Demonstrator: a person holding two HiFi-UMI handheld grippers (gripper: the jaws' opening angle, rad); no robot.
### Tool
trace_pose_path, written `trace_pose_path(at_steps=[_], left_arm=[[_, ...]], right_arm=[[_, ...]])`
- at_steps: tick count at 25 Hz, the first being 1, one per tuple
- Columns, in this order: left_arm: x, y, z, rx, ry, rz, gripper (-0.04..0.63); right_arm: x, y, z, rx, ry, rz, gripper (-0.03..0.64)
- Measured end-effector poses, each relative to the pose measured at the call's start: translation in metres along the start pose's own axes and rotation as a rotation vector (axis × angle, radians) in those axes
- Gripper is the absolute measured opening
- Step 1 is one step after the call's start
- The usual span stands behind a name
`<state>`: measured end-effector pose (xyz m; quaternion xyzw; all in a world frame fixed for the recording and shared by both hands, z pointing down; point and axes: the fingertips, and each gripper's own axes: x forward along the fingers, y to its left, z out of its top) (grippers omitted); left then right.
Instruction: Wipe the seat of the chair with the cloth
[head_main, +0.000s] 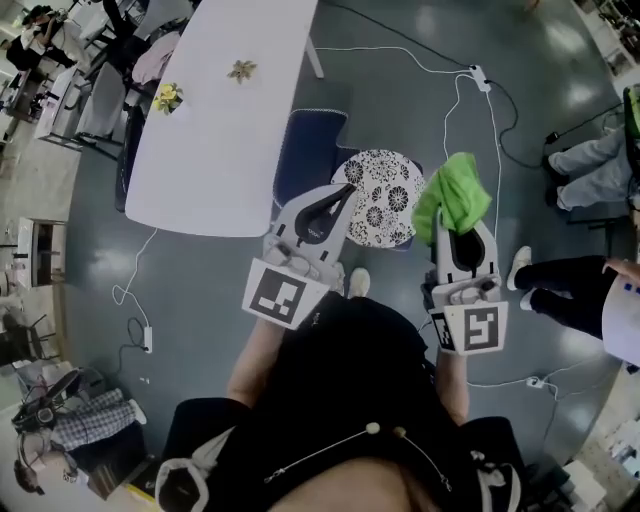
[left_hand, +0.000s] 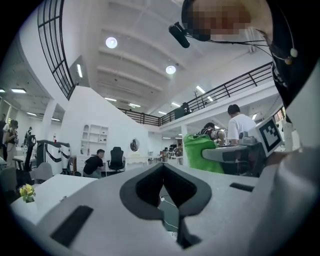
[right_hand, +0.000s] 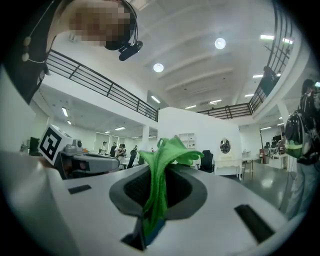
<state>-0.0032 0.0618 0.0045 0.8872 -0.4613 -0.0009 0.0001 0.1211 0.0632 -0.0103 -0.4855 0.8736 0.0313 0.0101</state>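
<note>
The chair is a round stool whose seat (head_main: 380, 195) has a black-and-white flower pattern; it stands on the floor just beyond both grippers in the head view. A bright green cloth (head_main: 455, 200) hangs bunched from my right gripper (head_main: 458, 228), which is shut on it a little right of the seat. In the right gripper view the cloth (right_hand: 167, 150) sticks up out of the shut jaws of the right gripper (right_hand: 159, 170). My left gripper (head_main: 338, 200) is shut with nothing in it, its tip over the seat's left edge. Both gripper views look level across the room, and the stool is out of them.
A long white table (head_main: 220, 110) with small yellow flowers (head_main: 167, 97) stands to the left. A blue chair (head_main: 310, 150) is tucked against it behind the stool. A white cable and power strip (head_main: 480, 78) lie on the floor beyond. People's legs (head_main: 570, 290) are at the right.
</note>
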Motion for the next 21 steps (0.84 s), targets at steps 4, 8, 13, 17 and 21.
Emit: trace_pose_path(at_steps=[4, 8, 13, 17, 21], left_arm=[[-0.003, 0.004, -0.001, -0.049, -0.01, 0.001, 0.005], [-0.006, 0.011, -0.001, -0.07, -0.036, 0.026, 0.005], [-0.015, 0.012, 0.002, -0.067, -0.058, 0.02, 0.006], [-0.019, 0.002, 0.006, -0.074, -0.074, -0.016, 0.006], [-0.022, -0.007, 0.011, -0.068, -0.084, -0.019, 0.006]], right_arm=[[-0.003, 0.005, 0.003, -0.01, -0.006, -0.001, 0.049], [-0.007, 0.004, 0.003, -0.013, -0.003, 0.004, 0.049], [-0.007, 0.002, 0.009, -0.012, -0.022, 0.003, 0.049], [-0.01, 0.001, 0.016, -0.022, -0.036, 0.007, 0.049], [-0.018, -0.001, 0.022, -0.03, -0.042, 0.011, 0.049]])
